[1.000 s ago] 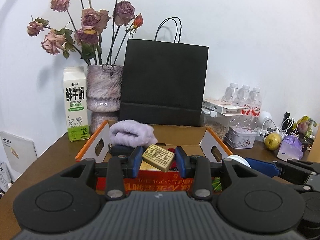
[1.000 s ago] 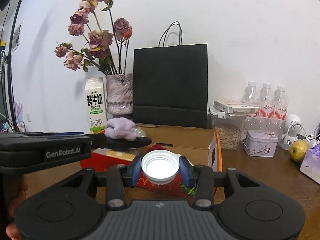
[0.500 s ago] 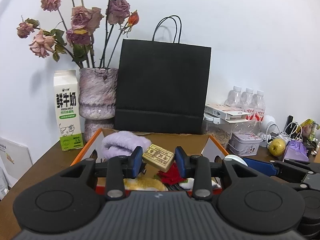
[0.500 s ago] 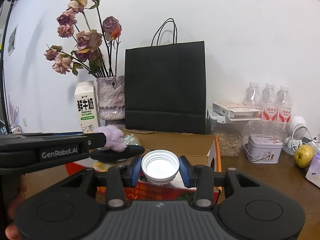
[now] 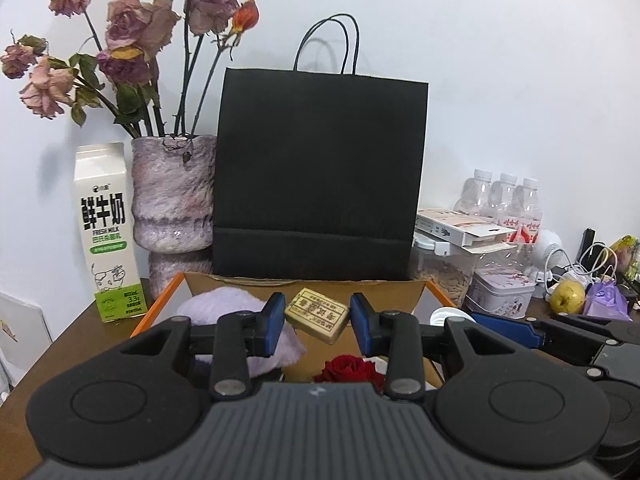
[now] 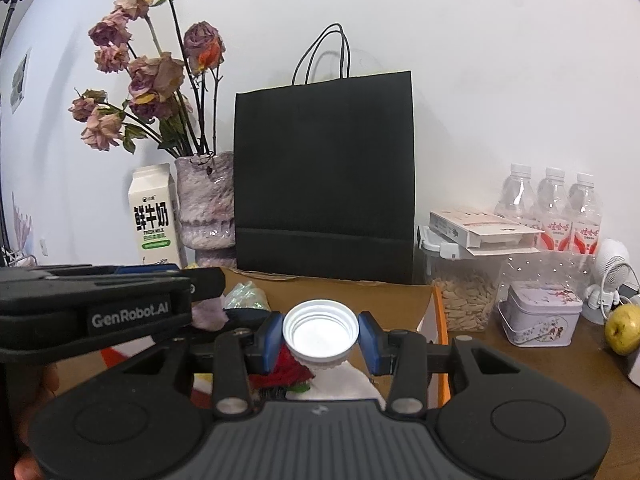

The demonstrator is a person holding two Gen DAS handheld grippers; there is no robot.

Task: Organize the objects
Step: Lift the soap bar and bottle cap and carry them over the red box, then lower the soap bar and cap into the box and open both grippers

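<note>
Two grippers are in view, each clamped on a small item above an open cardboard box (image 5: 400, 292) with orange edges that sits on the brown table (image 5: 68, 344).

The left gripper (image 5: 317, 320) holds a tan rectangular block (image 5: 318, 315) between its blue pads. The block's long axis runs roughly across from pad to pad, tilted so that its left end sits higher than its right, and its printed face is turned up toward the camera. Below it, inside the box, lie a lilac fluffy bundle (image 5: 224, 306) and a red rose (image 5: 348, 368).

The right gripper (image 6: 320, 338) grips a white screw cap (image 6: 319, 331) by its ribbed rim, open side facing the camera, so that the cap's axis points back along the fingers. It hangs over the box's right half, above a white cloth (image 6: 344, 384). In the right wrist view the body of the left gripper crosses the left side, just beside the right one.

Behind the box stand a black paper bag (image 5: 320, 176), a mottled vase (image 5: 172, 196) of dried roses and a milk carton (image 5: 106, 232). To the right are water bottles (image 6: 554, 204), a jar of seeds (image 6: 464, 300), a small tin (image 6: 540, 312) and a yellow-green fruit (image 6: 624, 328).
</note>
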